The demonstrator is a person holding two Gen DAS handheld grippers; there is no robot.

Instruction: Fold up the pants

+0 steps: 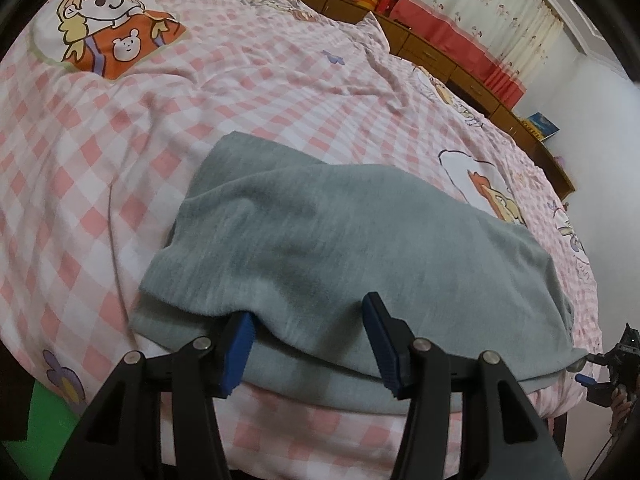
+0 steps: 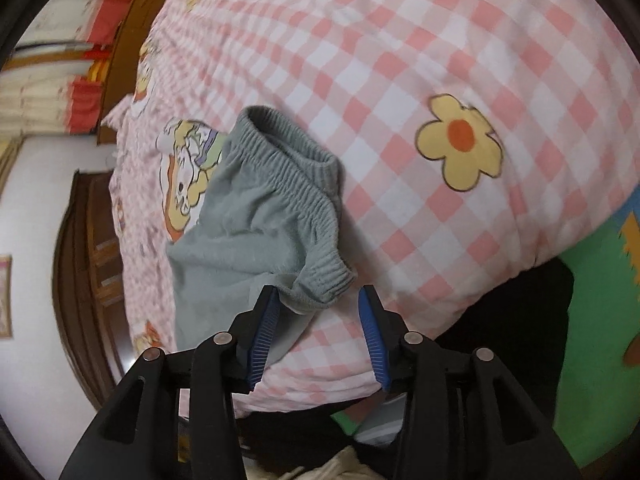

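Grey pants (image 1: pixel 340 248) lie folded on a pink checked bed cover (image 1: pixel 240 92), near the bed's front edge. My left gripper (image 1: pixel 310 344) is open at their near edge; the top layer drapes over the left fingertip (image 1: pixel 240 340), and the right fingertip (image 1: pixel 380 340) rests on the cloth. In the right wrist view the elastic waistband (image 2: pixel 296 172) of the pants (image 2: pixel 240 240) points away from me. My right gripper (image 2: pixel 318 332) is open, with a waistband corner (image 2: pixel 324 284) lying between its blue pads. The right gripper (image 1: pixel 612 360) also shows at the pants' far right end.
Low wooden cabinets (image 1: pixel 460 60) and red-and-white curtains (image 1: pixel 480 8) run along the far side of the bed. A green play mat (image 2: pixel 600 340) covers the floor below the bed edge. A hand (image 1: pixel 620 404) holds the right gripper.
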